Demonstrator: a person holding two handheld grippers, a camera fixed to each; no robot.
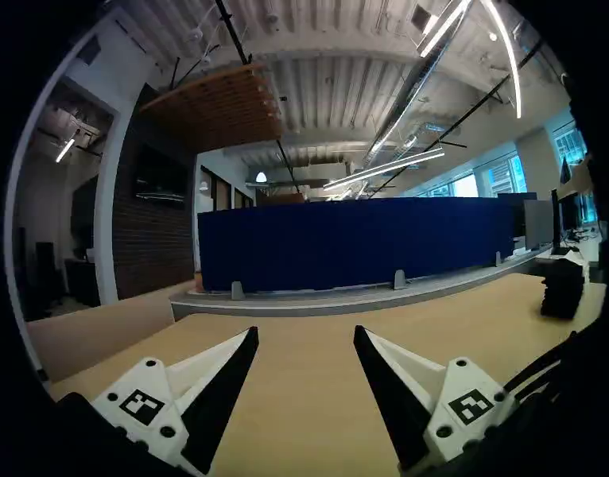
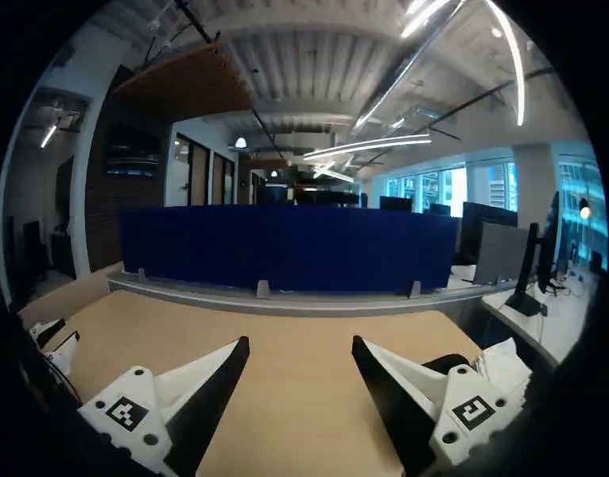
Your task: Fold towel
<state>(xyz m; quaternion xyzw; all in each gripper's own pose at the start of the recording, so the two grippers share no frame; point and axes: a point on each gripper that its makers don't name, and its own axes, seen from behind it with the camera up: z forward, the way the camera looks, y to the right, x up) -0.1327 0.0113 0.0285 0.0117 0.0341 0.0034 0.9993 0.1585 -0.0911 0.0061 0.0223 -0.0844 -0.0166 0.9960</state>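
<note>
We hold the left gripper [image 1: 304, 330] low over a pale wooden table [image 1: 304, 413]. Its 2 fingers stand wide apart, with bare tabletop between the black inner faces and nothing gripped. In the right gripper view, the right gripper [image 2: 300, 340] hovers over the same kind of tabletop [image 2: 296, 413]. Its 2 fingers are likewise spread and grip nothing.

We cannot pick out a towel with certainty. In the left gripper view a dark stack [image 1: 563, 290], possibly folded cloth, sits near the table's far right edge, well apart from the fingers. In the right gripper view a dark rounded thing [image 2: 446, 364] shows just behind the right-hand finger. Beside it, at the table's right edge, lies some white crumpled material [image 2: 505, 356]. We cannot tell whether either of these is a towel.

Beyond the table a long blue partition [image 1: 352, 242] runs across both views on a grey ledge [image 1: 344, 298]. In the right gripper view, dark monitors [image 2: 499, 238] stand to the right of the partition, before bright windows [image 2: 432, 187]. Long light strips [image 1: 384, 168] hang from the open ceiling.
</note>
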